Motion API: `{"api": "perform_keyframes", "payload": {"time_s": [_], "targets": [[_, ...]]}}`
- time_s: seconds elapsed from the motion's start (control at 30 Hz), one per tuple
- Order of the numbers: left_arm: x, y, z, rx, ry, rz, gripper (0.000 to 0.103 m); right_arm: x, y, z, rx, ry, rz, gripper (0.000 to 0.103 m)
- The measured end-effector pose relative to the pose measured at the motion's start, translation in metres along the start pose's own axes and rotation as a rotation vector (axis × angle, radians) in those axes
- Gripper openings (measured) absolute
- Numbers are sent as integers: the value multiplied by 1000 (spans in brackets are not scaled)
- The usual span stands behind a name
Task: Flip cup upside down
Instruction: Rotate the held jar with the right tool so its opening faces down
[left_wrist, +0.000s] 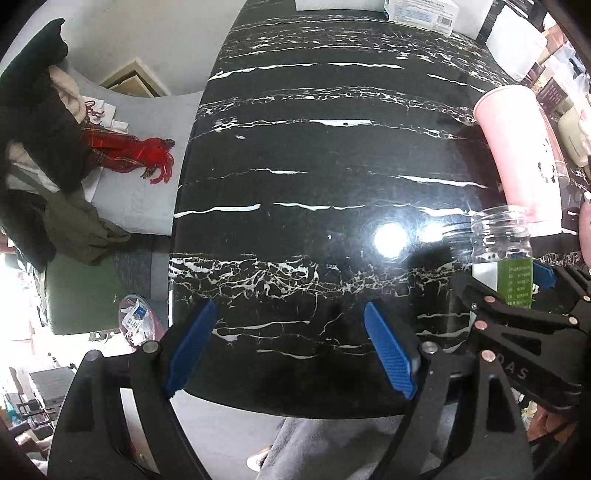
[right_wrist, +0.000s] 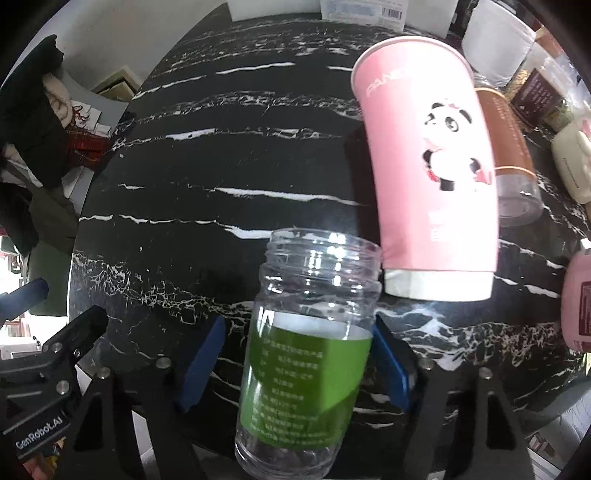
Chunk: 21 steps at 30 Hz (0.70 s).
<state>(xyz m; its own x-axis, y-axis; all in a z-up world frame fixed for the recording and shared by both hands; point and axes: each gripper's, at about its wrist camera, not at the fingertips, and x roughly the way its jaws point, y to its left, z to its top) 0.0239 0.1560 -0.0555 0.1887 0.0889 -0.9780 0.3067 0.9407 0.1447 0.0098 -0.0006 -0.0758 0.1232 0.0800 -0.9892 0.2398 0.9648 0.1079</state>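
I see the clear plastic jar with green label (right_wrist: 306, 350) sitting mouth-up between the 2 blue fingers (right_wrist: 201, 363) of my right gripper (right_wrist: 295, 365). The right pad looks to touch the label; the left pad shows a gap, so I can't tell if it's gripped. Jar is over the near edge of the black marble-pattern bench (right_wrist: 221, 166), just beside the tall pink paper cup with panda print (right_wrist: 428, 166), which stands behind it to the right. Left gripper (left_wrist: 291, 350) fingers spread wide, nothing between them, over the bench's near edge.
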Motion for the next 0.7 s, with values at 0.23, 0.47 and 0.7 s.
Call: {"api": "perform_keyframes", "payload": {"time_s": [0.23, 0.47, 0.7], "targets": [[-4, 1, -1, -10, -8, 5, 82, 3, 5, 2, -14, 1, 14, 67], [-4, -1, -2, -11, -6, 1, 82, 2, 5, 0, -31, 0, 22, 63], [-4, -1, -1, -11, -11, -4, 82, -5, -11, -15, -13, -16, 76, 76]]}}
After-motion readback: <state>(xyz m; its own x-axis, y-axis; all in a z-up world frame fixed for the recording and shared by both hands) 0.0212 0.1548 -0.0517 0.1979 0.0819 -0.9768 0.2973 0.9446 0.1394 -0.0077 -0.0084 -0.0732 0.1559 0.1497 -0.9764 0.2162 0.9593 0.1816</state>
